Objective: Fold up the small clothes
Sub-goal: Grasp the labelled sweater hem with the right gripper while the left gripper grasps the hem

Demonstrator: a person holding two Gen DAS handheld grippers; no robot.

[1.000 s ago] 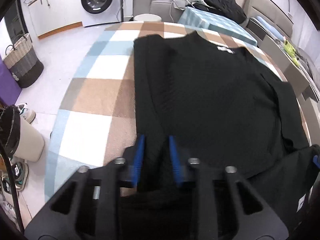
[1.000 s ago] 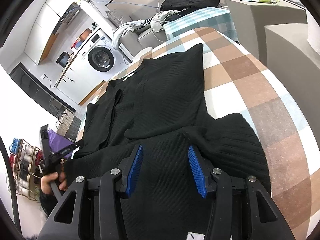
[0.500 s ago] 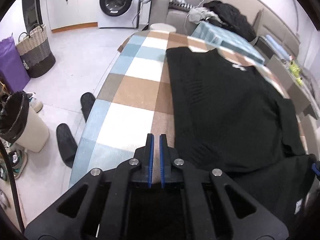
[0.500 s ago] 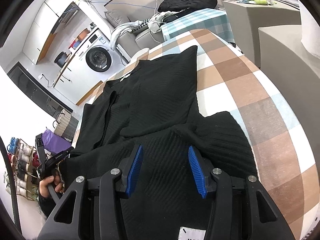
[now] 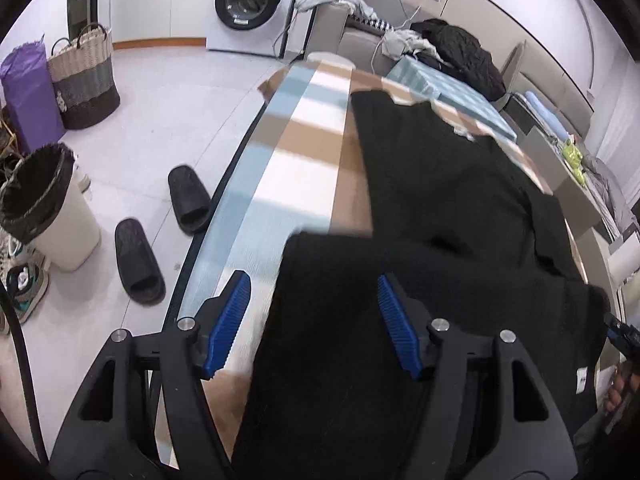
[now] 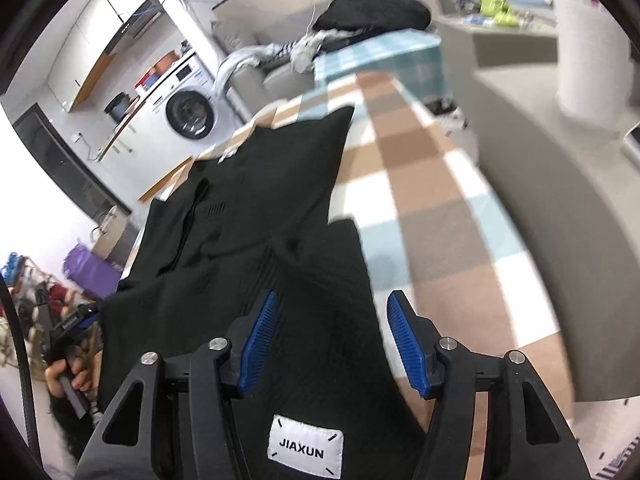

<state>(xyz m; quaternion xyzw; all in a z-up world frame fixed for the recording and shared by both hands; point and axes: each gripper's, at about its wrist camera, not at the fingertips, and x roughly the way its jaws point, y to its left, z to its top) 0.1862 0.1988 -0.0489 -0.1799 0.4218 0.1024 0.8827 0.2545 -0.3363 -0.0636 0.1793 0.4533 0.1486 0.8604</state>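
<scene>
Black knit sweater is spread along the checked tablecloth, with its near hem bunched up right under both tools. The left gripper has its blue pads spread wide over the hem's left edge, gripping nothing. The right gripper is just as wide over the hem's right edge, white JIAXUN label nearest the camera.

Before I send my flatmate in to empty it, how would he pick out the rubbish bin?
Start at the washing machine on the far wall and come down the white floor past the woven basket. The rubbish bin stands beside two black slippers. It alone is cream with a black liner over its rim.
</scene>
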